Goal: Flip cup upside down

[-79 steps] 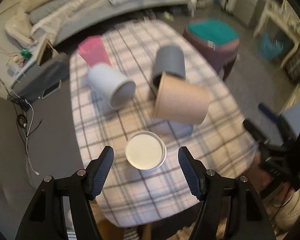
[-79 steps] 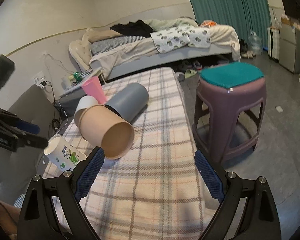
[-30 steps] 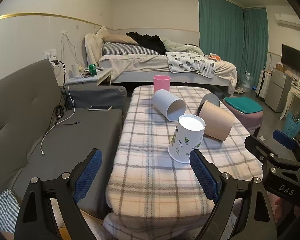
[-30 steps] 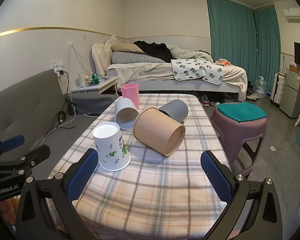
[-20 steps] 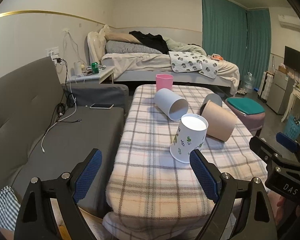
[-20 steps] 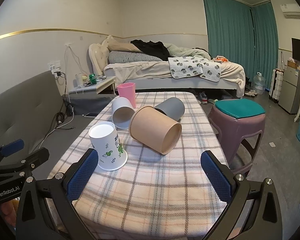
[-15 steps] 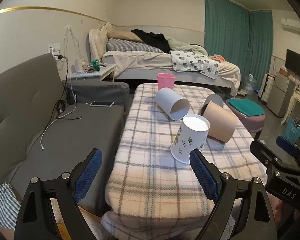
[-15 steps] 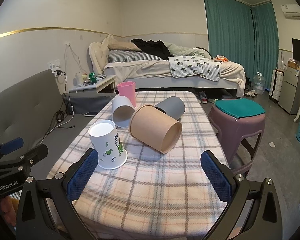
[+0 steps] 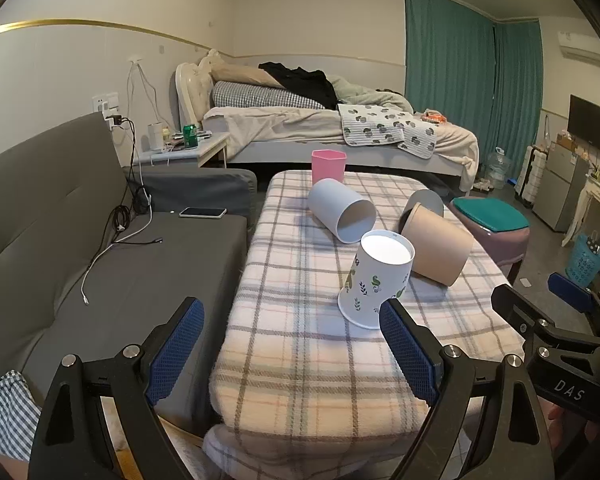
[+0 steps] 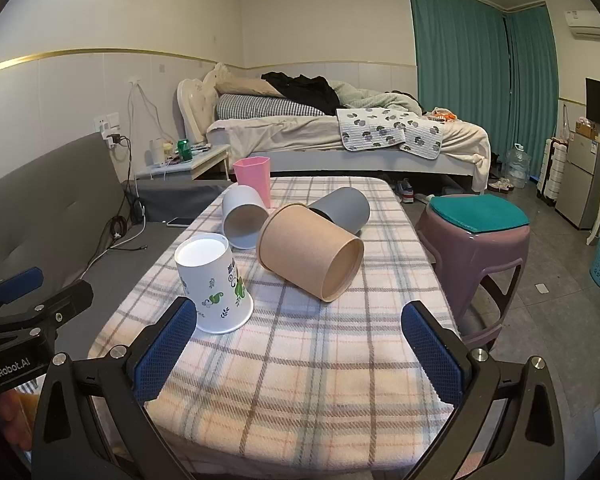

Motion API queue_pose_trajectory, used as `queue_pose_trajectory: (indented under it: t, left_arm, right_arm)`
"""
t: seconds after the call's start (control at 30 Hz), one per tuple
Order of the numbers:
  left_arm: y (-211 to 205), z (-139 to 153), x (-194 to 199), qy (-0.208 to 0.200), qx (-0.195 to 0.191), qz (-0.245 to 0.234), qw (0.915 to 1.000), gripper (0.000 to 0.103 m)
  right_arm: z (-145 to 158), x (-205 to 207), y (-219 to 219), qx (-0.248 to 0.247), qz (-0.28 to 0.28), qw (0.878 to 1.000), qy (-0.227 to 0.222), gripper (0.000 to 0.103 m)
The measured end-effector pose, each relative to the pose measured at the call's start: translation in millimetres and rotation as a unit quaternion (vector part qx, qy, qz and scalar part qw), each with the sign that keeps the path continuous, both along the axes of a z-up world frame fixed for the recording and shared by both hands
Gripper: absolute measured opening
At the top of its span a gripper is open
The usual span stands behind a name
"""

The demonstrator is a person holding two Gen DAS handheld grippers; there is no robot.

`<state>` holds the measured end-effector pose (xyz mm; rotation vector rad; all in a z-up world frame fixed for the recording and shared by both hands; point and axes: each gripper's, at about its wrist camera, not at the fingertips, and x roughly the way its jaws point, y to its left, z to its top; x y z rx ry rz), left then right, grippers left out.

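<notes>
The white printed cup [image 9: 376, 280] stands mouth-down on the plaid desk [image 9: 300, 360], its flat base facing up and its long axis close to vertical (it leans a little toward the near left in the left wrist view). Judged from this, the flip looks already done for this cup. It sits near the front of the desk, with the tan cup [image 10: 312, 252] lying on its side just beyond it, open mouth turned toward the near right. The white plain cup [image 10: 242, 222] and the grey cup [image 10: 344, 210] also lie on their sides farther back, and the pink cup [image 10: 253, 178] stands upright at the far end.

The left hand-held gripper [image 9: 292, 354] is released, jaws spread wide and holding nothing; the printed cup lies ahead and to the right of its midline, just beyond its right finger. The right hand-held gripper [image 10: 298, 354] is likewise released and empty, with the printed cup ahead and to its left, just past its left finger. Both stand about equally near; neither touches any cup.

If another cup is to be turned, the tan one lies nearer the right hand-held gripper. Whether the tan cup and the grey cup touch cannot be told, since one hides their meeting point. The desk's near edge is cut off behind the gripper bodies.
</notes>
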<state>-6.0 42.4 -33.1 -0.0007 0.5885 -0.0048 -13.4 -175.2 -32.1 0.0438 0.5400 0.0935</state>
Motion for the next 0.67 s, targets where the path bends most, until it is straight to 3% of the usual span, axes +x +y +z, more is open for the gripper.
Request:
queue_pose_trajectory:
  t: [0.67]
  left_arm:
    - [-1.8, -2.3, 0.0, 0.007, 0.0, -0.009, 0.9999, 0.092]
  right_arm:
    - [-1.3, 0.3, -0.1, 0.0, -0.001, 1.0, 0.001, 0.103]
